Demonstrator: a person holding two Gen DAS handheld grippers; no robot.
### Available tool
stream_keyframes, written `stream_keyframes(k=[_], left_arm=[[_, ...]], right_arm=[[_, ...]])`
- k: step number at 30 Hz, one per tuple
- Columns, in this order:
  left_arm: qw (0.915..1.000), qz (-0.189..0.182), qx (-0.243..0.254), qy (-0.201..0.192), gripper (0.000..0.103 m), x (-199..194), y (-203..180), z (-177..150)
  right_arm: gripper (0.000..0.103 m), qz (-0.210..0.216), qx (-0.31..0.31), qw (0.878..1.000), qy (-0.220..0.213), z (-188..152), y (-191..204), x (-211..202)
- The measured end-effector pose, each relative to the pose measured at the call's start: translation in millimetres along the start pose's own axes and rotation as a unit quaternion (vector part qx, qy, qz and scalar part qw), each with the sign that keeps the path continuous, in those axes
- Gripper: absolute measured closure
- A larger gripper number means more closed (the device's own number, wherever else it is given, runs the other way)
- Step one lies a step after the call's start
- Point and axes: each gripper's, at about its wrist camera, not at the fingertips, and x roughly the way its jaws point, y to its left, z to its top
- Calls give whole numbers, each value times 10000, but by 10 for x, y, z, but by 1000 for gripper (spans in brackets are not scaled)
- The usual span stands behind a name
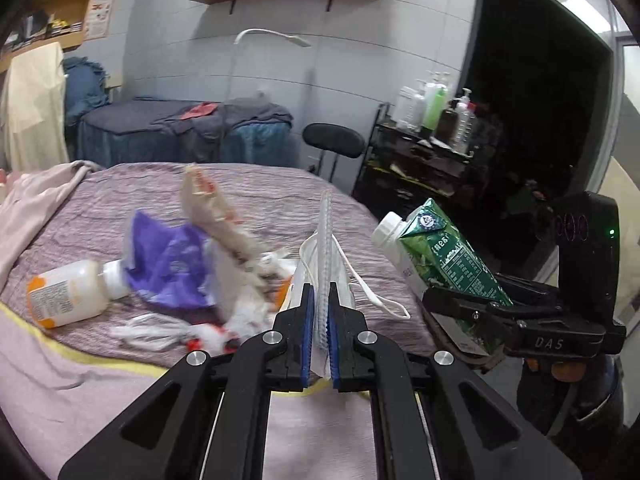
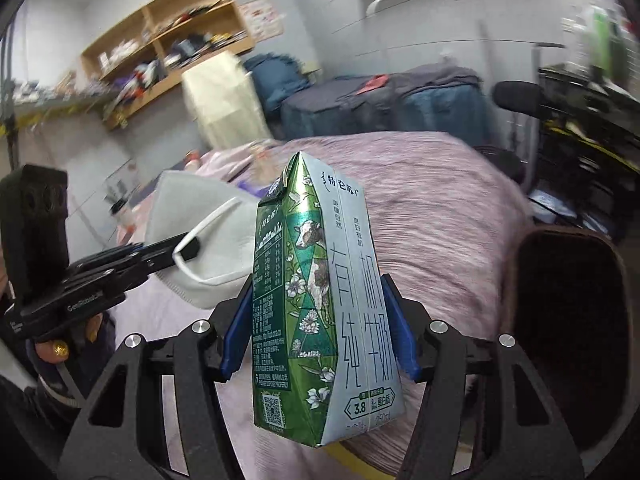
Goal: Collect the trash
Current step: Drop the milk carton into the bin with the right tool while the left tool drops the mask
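My left gripper (image 1: 319, 292) is shut on a white face mask (image 1: 326, 248), which stands up between the blue pads with its ear loops hanging to the right. My right gripper (image 2: 320, 292) is shut on a green and white milk carton (image 2: 316, 340), held upright above the bed. The left wrist view shows that carton (image 1: 448, 256) tilted, white cap up, in the right gripper (image 1: 460, 304). In the right wrist view the mask (image 2: 200, 220) hangs from the left gripper (image 2: 188, 248) just left of the carton. More trash lies on the purple bedcover (image 1: 260, 188): a white bottle (image 1: 68, 298), a purple wrapper (image 1: 168, 264) and crumpled paper (image 1: 224, 232).
A dark container with a brown rim (image 2: 568, 320) stands at the bed's right side. Beyond the bed are a black stool (image 1: 334, 140), a black rack with bottles (image 1: 424, 148) and a second bed with grey and blue covers (image 1: 180, 132). A pink blanket (image 1: 36, 204) lies at the left.
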Motion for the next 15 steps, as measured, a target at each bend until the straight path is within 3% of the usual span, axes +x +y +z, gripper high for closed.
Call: stream_keyframes(k=[5,9,15], left_arm=[[9986,-483,186,109,96,200,-363,83],[9961,-763,362,245,96,390,-655,120],[9918,-1014,598,494,96,689,-1010,121]], right_arm=[[43,-786,602,9945,-339,-125,-519,-428],[43,-1552,1026,9819,-348,-262,-945,-589],[43,-1991,1653,9659,-35,-561,-1507,-489]])
